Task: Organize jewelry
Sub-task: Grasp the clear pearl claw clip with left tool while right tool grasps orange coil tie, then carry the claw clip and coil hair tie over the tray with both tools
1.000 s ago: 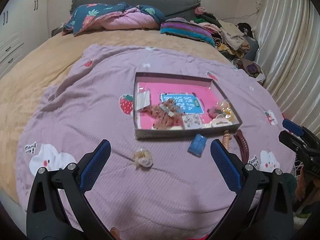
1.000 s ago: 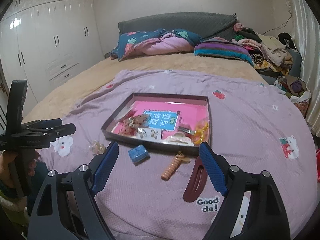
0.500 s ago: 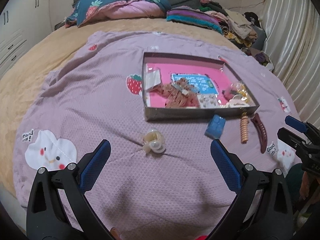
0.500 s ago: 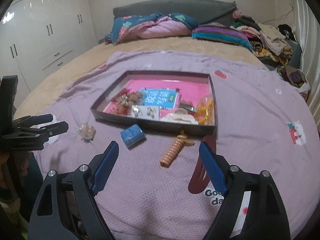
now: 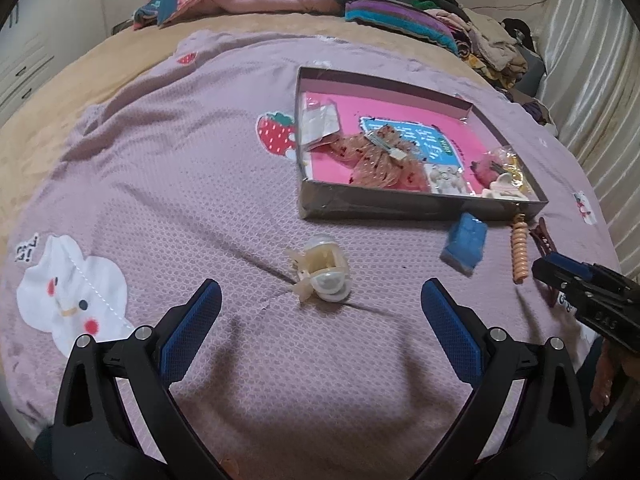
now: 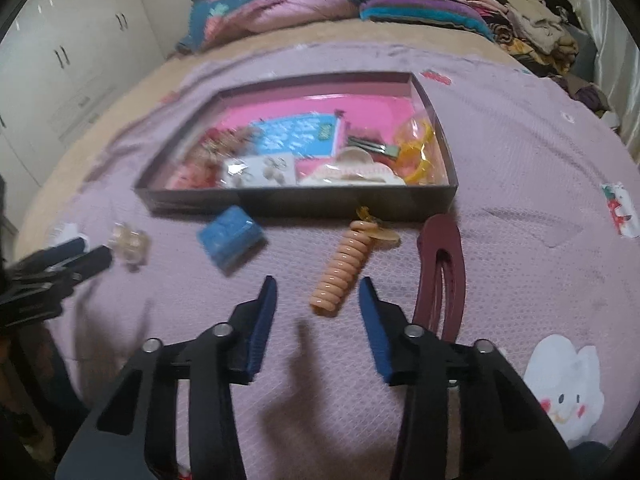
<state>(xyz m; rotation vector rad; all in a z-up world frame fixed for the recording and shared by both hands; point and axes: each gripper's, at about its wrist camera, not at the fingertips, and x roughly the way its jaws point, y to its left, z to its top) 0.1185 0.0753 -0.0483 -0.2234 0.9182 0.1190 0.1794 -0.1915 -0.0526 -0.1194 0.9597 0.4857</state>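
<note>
A shallow box (image 5: pixel 384 204) (image 6: pixel 304 200) with a pink floor holds several hair clips and jewelry cards on the purple blanket. In front of it lie a cream claw clip (image 5: pixel 322 270) (image 6: pixel 130 246), a blue box (image 5: pixel 464 246) (image 6: pixel 230 236), an orange spiral hair tie (image 5: pixel 519 254) (image 6: pixel 344 266) and a dark red hair clip (image 5: pixel 544 240) (image 6: pixel 440 272). My left gripper (image 5: pixel 320 300) stands wide open just short of the cream clip. My right gripper (image 6: pixel 318 292) is closing, its jaws either side of the spiral tie's near end, pads not touching it.
Pillows, folded blankets (image 5: pixel 396 20) and a heap of clothes (image 6: pixel 532 28) lie at the bed's far side. White wardrobes (image 6: pixel 60 60) stand at the left, a curtain (image 5: pixel 592 60) at the right. Each gripper shows at the edge of the other's view.
Both grippers have sunk toward the blanket and come nearer the loose items. The right gripper's jaws have narrowed from wide open. The left jaws stayed wide.
</note>
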